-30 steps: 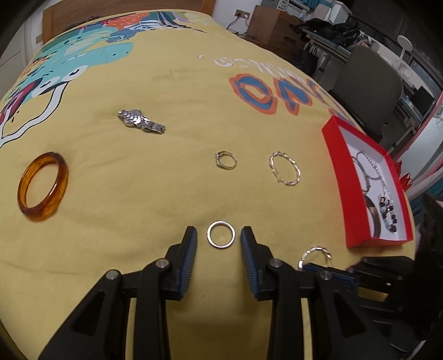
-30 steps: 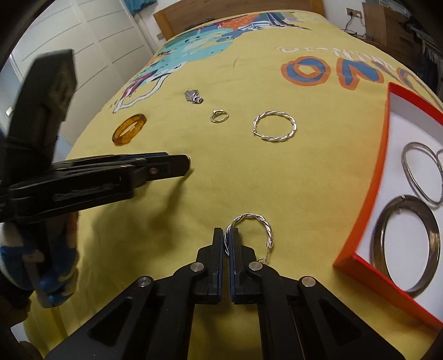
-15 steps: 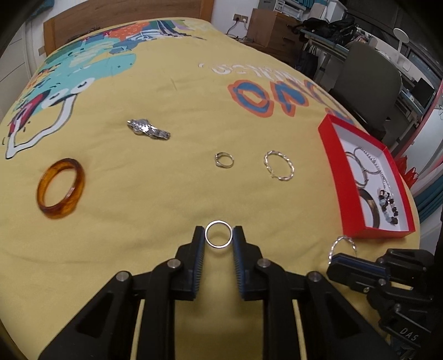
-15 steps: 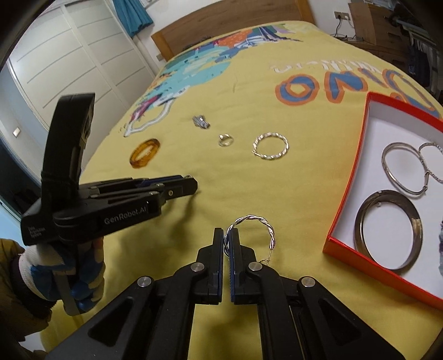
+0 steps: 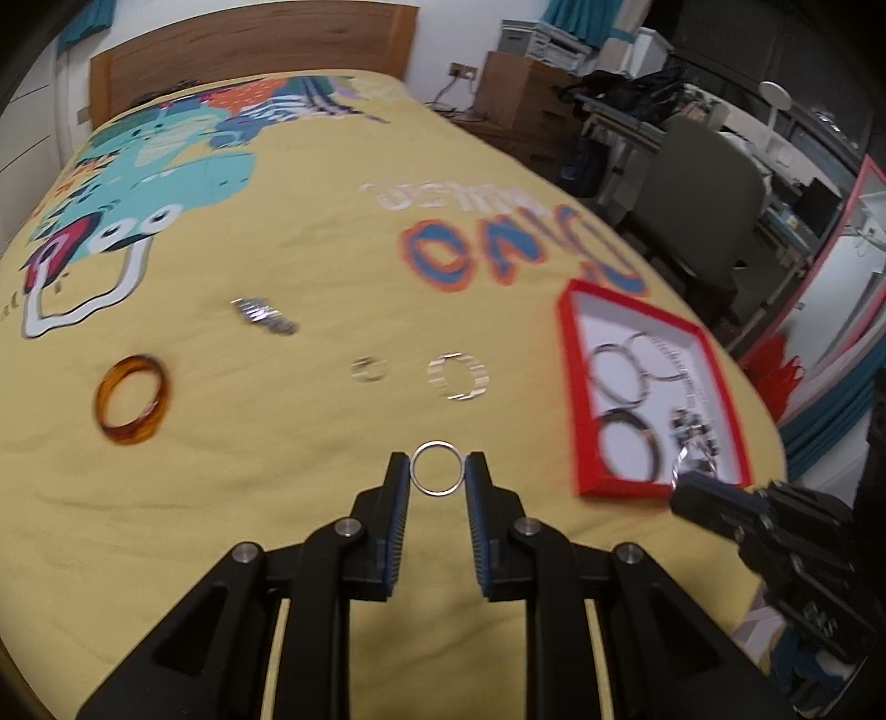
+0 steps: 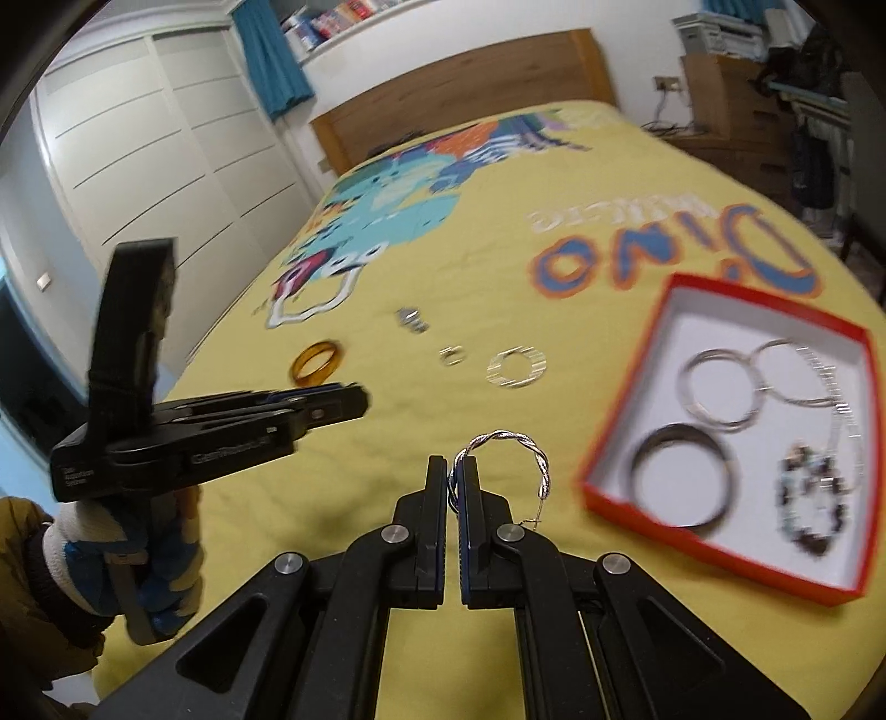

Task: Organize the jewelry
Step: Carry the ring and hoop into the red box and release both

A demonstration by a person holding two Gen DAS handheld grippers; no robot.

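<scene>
My left gripper (image 5: 437, 471) is shut on a plain silver ring (image 5: 437, 468), held above the yellow bedspread. My right gripper (image 6: 455, 476) is shut on a twisted silver hoop earring (image 6: 512, 448), also lifted. A red box (image 5: 570, 387) with white lining lies to the right and holds several hoops and a beaded bracelet; it also shows in the right wrist view (image 6: 626, 410). On the bed lie an amber bangle (image 5: 133, 407), a silver watch (image 5: 263, 315), a small ring (image 5: 368, 369) and a second twisted hoop (image 5: 458, 376).
The bed's wooden headboard (image 5: 249, 50) is at the far end. A grey chair (image 5: 703, 199) and cluttered desks stand right of the bed. White wardrobe doors (image 6: 138, 166) are on the left. The left gripper shows in the right wrist view (image 6: 221, 432).
My left gripper closed on the plain silver ring and lifted it. My right gripper rose with the twisted hoop and moved towards the red box.
</scene>
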